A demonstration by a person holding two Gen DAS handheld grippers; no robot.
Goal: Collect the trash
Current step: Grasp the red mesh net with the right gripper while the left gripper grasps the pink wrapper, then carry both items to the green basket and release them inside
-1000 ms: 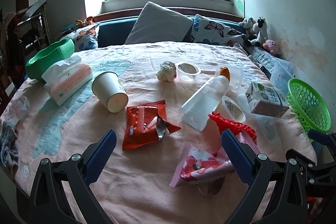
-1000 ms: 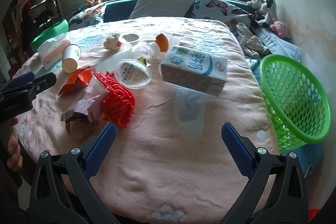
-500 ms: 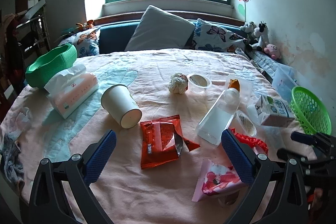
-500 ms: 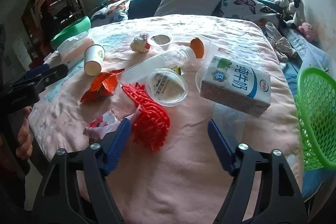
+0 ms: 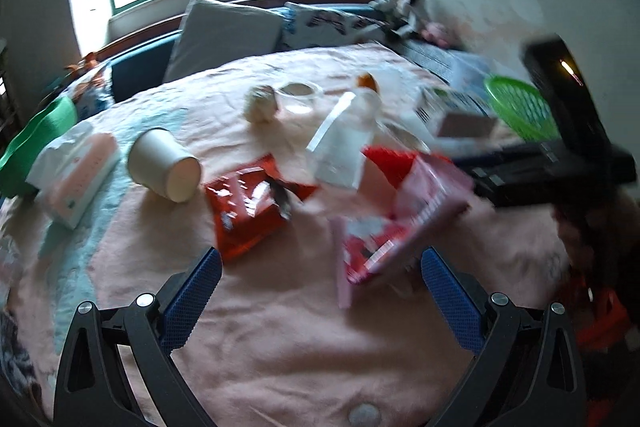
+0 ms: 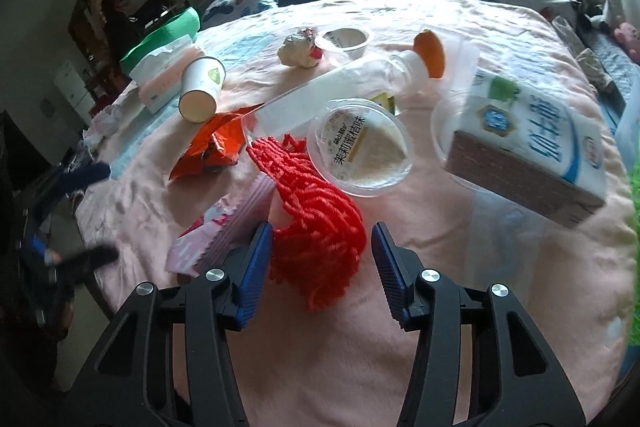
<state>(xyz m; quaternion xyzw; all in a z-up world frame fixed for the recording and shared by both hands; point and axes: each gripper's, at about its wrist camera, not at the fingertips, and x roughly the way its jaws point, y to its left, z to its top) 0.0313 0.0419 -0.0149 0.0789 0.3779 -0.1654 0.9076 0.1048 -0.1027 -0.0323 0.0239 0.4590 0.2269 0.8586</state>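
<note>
My right gripper [image 6: 322, 259] hovers low over a red foam net [image 6: 320, 215] on the pink bedspread. Its jaws are closing with the net's near end between the blue pads; I see no firm squeeze. A pink snack wrapper [image 6: 224, 231] lies just left of the net, half under it. My left gripper [image 5: 322, 291] stands open and empty, and the same pink wrapper [image 5: 392, 223] lies just ahead of it to the right. A red-orange wrapper [image 5: 248, 211] lies ahead to its left. The left wrist view is blurred.
A milk carton [image 6: 532, 143], a lidded clear cup [image 6: 364, 147], a plastic bottle [image 6: 340, 95], a paper cup [image 6: 202, 87], a paper ball [image 6: 300, 47] and a small clear cup [image 6: 346, 41] litter the bed. A tissue pack [image 6: 164, 75] lies far left. A green basket [image 5: 520, 107] is at the right.
My right gripper has come forward and down onto the red net and its jaws have narrowed around it. My left gripper has rolled and dipped towards the pink wrapper.
</note>
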